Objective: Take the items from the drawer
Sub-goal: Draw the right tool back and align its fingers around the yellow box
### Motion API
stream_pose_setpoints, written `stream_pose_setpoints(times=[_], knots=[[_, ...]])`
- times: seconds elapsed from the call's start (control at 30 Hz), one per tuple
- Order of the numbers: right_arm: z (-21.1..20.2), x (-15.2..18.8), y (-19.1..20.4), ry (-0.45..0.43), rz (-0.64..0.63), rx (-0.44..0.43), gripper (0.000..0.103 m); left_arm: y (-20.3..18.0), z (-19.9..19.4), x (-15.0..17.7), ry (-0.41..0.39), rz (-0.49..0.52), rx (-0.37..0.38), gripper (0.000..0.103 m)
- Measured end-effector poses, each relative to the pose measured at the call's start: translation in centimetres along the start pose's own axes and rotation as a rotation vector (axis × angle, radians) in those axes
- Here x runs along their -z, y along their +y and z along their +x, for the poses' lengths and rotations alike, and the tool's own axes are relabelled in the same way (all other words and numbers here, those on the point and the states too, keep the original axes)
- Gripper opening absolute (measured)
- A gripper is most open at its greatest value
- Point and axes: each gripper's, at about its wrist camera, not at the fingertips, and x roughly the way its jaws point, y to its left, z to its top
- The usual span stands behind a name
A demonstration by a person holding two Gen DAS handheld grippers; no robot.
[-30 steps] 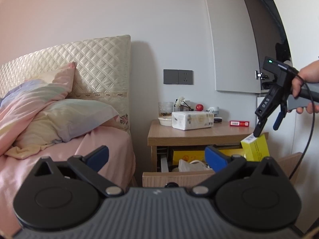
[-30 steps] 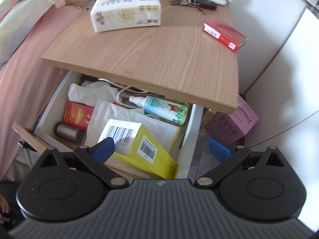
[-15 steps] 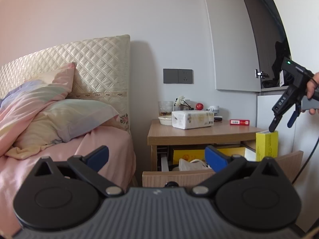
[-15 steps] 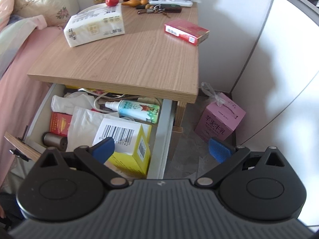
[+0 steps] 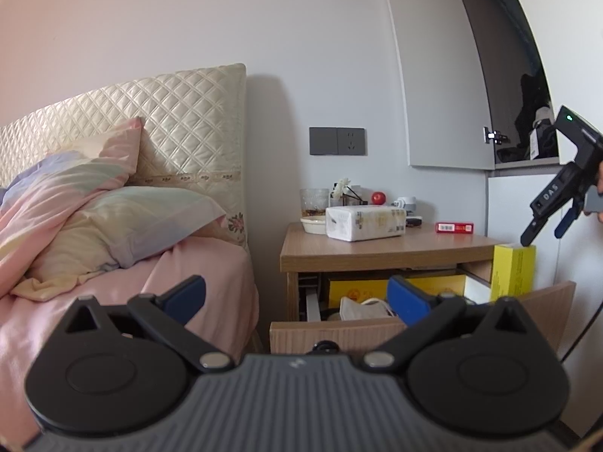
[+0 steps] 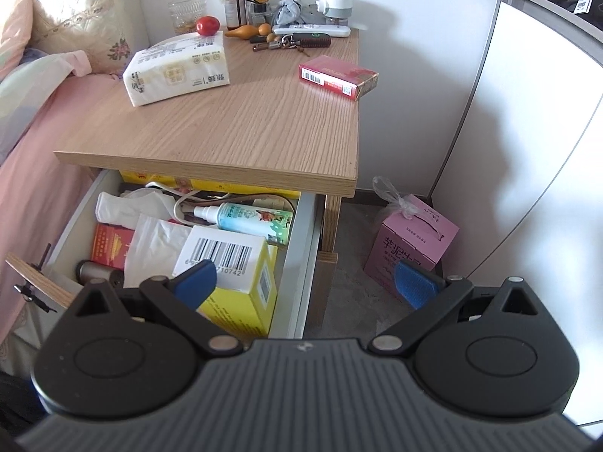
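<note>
Looking along the left gripper (image 5: 296, 295), the left wrist view shows its blue fingers spread wide with nothing between them, aimed level at the open drawer (image 5: 339, 333) of the bedside table (image 5: 377, 250). At three o'clock in this view the right gripper (image 5: 542, 235) hangs in the air just above the upright yellow box (image 5: 512, 271), which stands at the drawer's right end; its jaws are parted and hold nothing, and I cannot tell whether a fingertip touches the box top. A tissue pack (image 5: 365, 222) and a red packet (image 5: 454, 227) lie on the tabletop, with the bed (image 5: 113, 263) at nine o'clock.

In the right wrist view the right gripper (image 6: 307, 286) is wide open and empty. The yellow box (image 6: 241, 286), barcode face up, sits at seven o'clock, under the left fingertip (image 6: 198, 282), against the drawer's near right corner. A spray bottle (image 6: 248, 218), a white packet (image 6: 150, 245), a red box (image 6: 109, 245) and a small dark cylinder (image 6: 96, 273) also lie inside.

My judgement: the step in hand is picking the next item, probably the box. That calls for lowering and centring the jaws astride it before closing. The overhanging tabletop at twelve o'clock and the drawer's right wall (image 6: 297, 263) crowd the approach; the pink carton (image 6: 410, 252) on the floor at four o'clock is out of the way.
</note>
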Motion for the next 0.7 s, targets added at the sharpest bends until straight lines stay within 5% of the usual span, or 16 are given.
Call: stream_pose_setpoints(times=[0.7], knots=[[-4.0, 0.8, 1.5, -0.205, 0.067, -0.08, 0.103, 0.2, 0.1, 0.0, -0.001, 0.005, 0.004, 0.103]])
